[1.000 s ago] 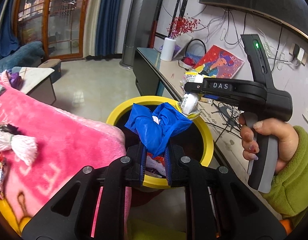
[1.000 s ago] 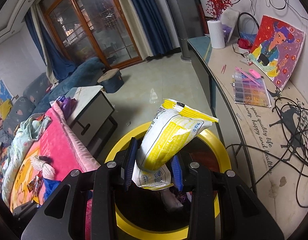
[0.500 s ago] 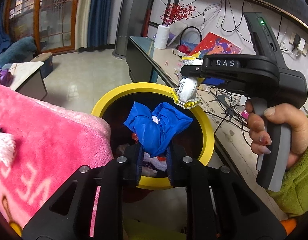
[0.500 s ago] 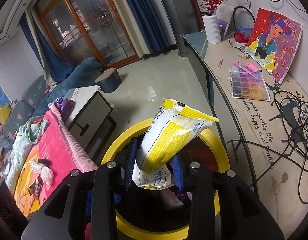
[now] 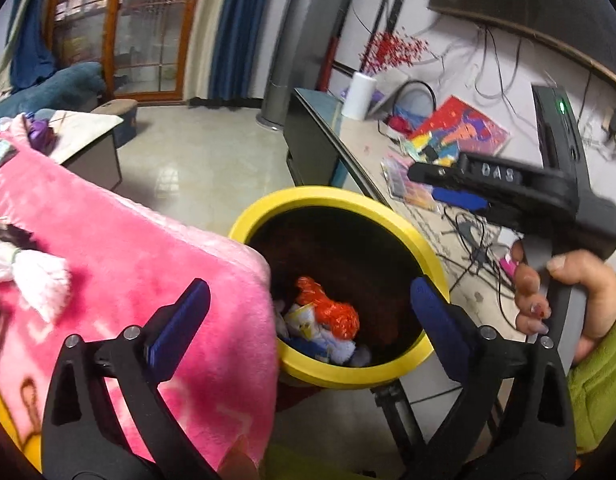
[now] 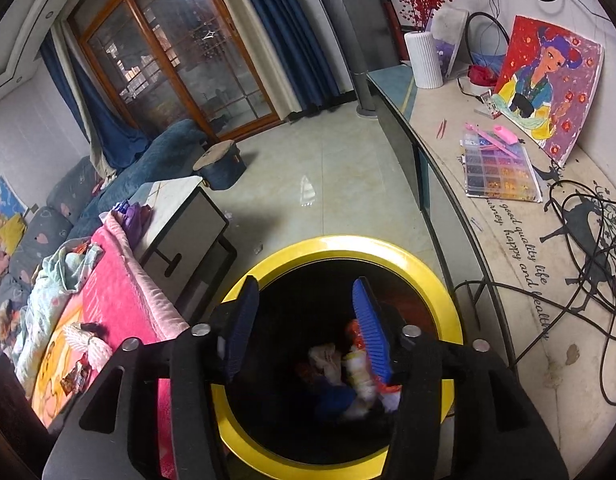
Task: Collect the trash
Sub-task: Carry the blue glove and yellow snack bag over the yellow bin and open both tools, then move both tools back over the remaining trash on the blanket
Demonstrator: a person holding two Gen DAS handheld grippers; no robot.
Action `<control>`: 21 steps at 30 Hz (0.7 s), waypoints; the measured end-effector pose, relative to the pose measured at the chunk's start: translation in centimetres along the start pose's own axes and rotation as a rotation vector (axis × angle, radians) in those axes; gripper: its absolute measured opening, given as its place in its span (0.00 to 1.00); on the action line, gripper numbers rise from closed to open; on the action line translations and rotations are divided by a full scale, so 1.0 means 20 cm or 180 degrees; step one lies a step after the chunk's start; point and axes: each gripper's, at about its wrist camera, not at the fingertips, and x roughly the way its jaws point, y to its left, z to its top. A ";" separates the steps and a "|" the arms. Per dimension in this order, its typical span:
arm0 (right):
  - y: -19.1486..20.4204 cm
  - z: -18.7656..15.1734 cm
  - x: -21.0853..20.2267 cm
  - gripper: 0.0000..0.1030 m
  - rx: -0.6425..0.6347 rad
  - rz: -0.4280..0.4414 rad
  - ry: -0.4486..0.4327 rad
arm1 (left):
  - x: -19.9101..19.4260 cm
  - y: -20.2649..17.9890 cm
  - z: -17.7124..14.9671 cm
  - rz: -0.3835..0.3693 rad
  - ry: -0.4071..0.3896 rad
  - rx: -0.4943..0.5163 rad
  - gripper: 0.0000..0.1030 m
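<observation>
A round bin with a yellow rim [image 5: 424,248] [image 6: 436,280] stands between the pink bed and the long desk. Trash lies at its bottom: an orange wrapper [image 5: 332,312], a blue bag [image 6: 336,400] and a white-and-yellow packet [image 6: 360,372]. My left gripper [image 5: 308,312] is open wide and empty, just above the bin's near rim. My right gripper [image 6: 303,320] is open and empty, right over the bin's mouth. In the left wrist view the right gripper's black body [image 5: 548,200] is held to the right of the bin.
A pink blanket [image 5: 127,264] covers the bed at the left, touching the bin. A long desk [image 6: 508,240] with cables, a bead box and a painting runs along the right. A small cabinet [image 6: 187,216] and tiled floor [image 6: 328,176] lie beyond.
Both grippers opened. The blue bag fell from the left gripper and the yellow packet from the right gripper into the bin. The left gripper shifted left, toward the bed.
</observation>
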 end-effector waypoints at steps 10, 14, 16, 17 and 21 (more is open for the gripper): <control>0.14 -0.01 -0.08 0.52 -0.0260 0.0041 -0.0138 | -0.16 0.09 0.03 0.0242 -0.0234 -0.0124 0.89; 0.24 -0.03 -0.13 0.55 -0.0420 0.0123 -0.0189 | -0.22 0.12 0.02 0.0336 -0.0296 -0.0129 0.89; 0.29 -0.04 -0.15 0.56 -0.0498 0.0190 -0.0207 | -0.26 0.14 0.02 0.0404 -0.0340 -0.0127 0.89; 0.32 -0.05 -0.16 0.56 -0.0539 0.0227 -0.0215 | -0.28 0.15 0.01 0.0441 -0.0361 -0.0121 0.89; 0.47 -0.10 -0.20 0.59 -0.0777 0.0388 -0.0235 | -0.36 0.20 -0.01 0.0574 -0.0440 -0.0110 0.89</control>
